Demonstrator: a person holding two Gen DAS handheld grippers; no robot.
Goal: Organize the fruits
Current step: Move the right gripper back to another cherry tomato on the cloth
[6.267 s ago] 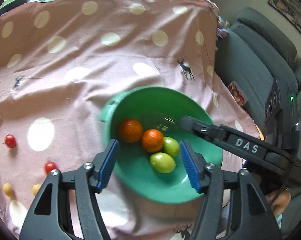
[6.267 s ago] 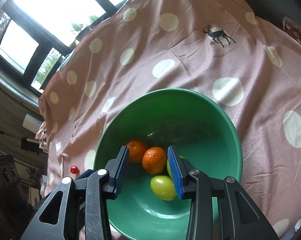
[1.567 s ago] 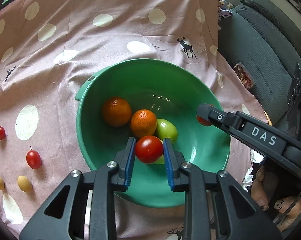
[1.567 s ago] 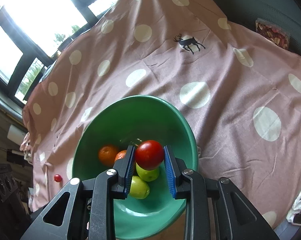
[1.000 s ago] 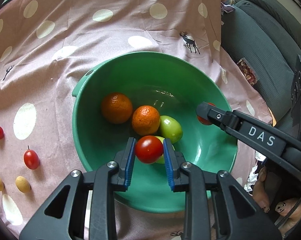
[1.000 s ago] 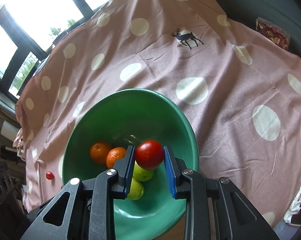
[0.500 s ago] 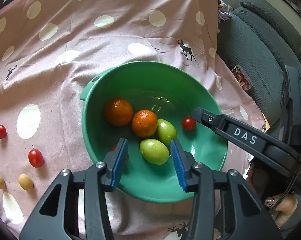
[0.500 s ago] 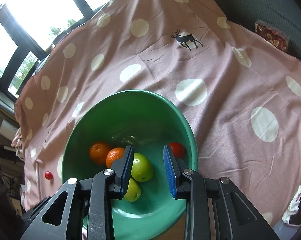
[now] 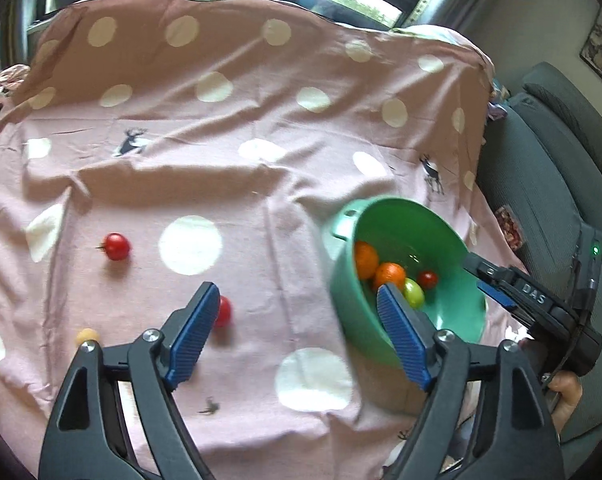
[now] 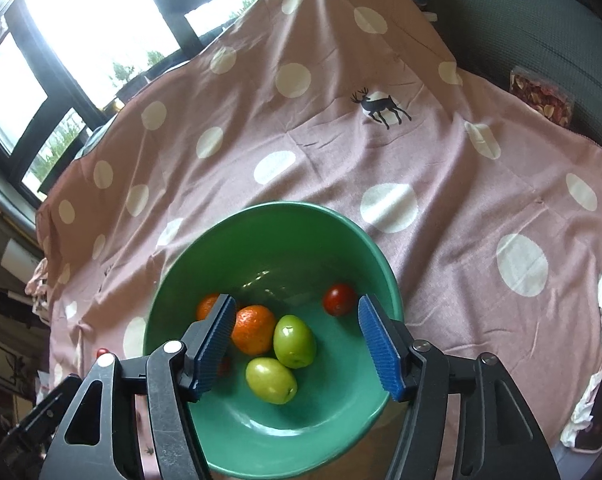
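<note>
Over the green bowl (image 10: 261, 232) the right gripper (image 10: 297, 344) hangs with jaws just spread and nothing between them; a red tomato (image 10: 339, 299) lies free by the far wall, beside two oranges and two green fruits. Off to the bowl's left, the left gripper (image 9: 297, 336) has also just been opening and holds nothing, facing the spotted cloth (image 9: 261, 120) on the table, where another small tomato (image 9: 223, 311) sits by its left finger, likely the next pick.

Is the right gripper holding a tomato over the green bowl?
No: the right gripper stands open and empty above the green bowl, and a red tomato lies loose inside the bowl by its far rim.
</note>
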